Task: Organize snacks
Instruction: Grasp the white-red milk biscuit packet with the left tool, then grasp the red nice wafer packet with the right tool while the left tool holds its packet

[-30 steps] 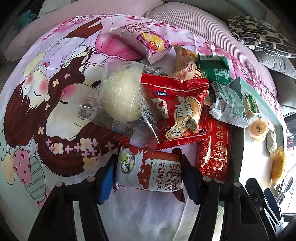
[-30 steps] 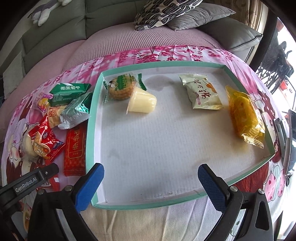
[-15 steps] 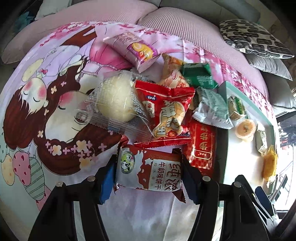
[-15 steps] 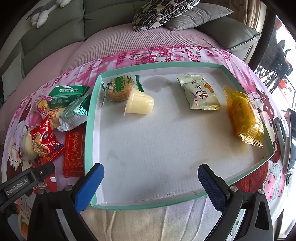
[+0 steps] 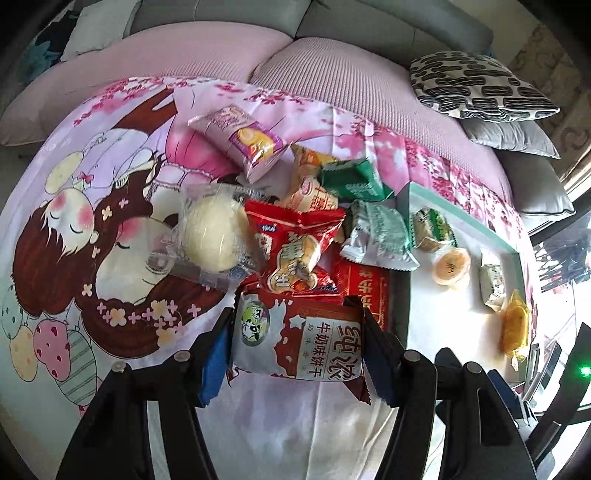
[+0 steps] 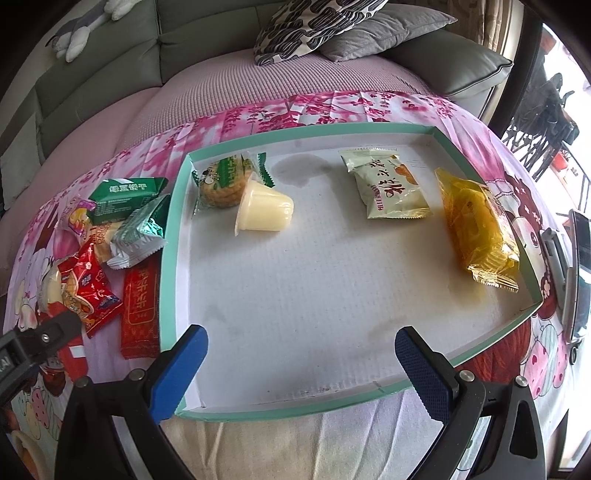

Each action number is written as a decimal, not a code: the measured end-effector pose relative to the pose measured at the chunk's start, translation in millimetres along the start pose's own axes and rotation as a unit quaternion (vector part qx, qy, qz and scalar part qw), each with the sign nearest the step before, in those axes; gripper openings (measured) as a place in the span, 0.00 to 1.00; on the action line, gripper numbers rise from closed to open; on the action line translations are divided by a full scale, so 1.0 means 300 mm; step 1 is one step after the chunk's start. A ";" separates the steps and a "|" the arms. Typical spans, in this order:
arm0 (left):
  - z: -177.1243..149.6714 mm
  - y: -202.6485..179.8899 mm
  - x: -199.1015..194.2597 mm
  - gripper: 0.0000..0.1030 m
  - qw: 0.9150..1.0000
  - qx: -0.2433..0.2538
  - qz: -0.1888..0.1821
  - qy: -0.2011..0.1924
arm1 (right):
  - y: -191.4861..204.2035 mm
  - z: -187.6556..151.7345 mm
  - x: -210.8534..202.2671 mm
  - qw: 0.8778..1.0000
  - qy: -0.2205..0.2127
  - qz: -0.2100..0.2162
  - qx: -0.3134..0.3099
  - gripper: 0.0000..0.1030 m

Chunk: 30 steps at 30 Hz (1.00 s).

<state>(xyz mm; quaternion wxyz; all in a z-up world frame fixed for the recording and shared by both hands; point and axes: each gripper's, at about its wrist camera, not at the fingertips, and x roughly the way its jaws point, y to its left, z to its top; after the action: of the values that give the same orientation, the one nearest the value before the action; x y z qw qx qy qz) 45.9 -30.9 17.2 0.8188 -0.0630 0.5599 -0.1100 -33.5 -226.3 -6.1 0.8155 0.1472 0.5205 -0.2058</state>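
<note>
A: What has the left claw (image 5: pixel 295 345) got?

B: It is clamped on a red-and-white biscuit pack (image 5: pixel 299 341), a pad pressed to each short end. The pack hangs clear of the cloth (image 5: pixel 122 155), above the near edge of the snack heap.

A: And just past it?

B: A red pack (image 5: pixel 295 251) and a flat red bar (image 5: pixel 364 288) lie right behind. To the left of these is a pale round bun in clear wrap (image 5: pixel 212 232). Farther back lie a silver-green pack (image 5: pixel 376 232), an orange pack (image 5: pixel 310 184), a green pack (image 5: pixel 351 179) and a pink pack (image 5: pixel 240 138).

A: The right claw (image 6: pixel 301 363)?

B: Its blue pads stand wide apart with nothing between them. It hovers over the near rim of the tray (image 6: pixel 168 240).

A: What is in the tray?

B: At the far left, a cookie pack (image 6: pixel 225 181) with a jelly cup (image 6: pixel 264 214) on its side, touching it. Toward the right, a cream pack (image 6: pixel 386 188), and a yellow pack (image 6: pixel 478 225) along the right wall. The middle of the tray floor is bare.

A: Where does the tray sit?

B: On the cartoon cloth, just right of the heap, with the flat red bar alongside its left wall. A sofa (image 6: pixel 92 96) with cushions (image 6: pixel 314 26) is behind.
</note>
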 end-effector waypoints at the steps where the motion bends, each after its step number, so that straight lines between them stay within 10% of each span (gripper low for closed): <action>1: 0.001 -0.001 -0.014 0.64 1.000 0.002 -0.001 -0.004 | 0.001 0.000 0.000 1.000 0.000 0.000 0.000 1.00; 30: 0.171 0.179 -0.123 0.64 0.994 -0.044 0.034 -0.089 | 0.142 0.020 -0.049 0.996 -0.042 0.065 -0.045 1.00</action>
<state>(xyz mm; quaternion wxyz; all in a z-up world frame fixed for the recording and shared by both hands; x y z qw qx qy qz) 86.8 29.4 57.1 0.8650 -0.0900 0.4909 -0.0513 -13.4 -189.3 10.8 0.8539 0.1351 0.4841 -0.1349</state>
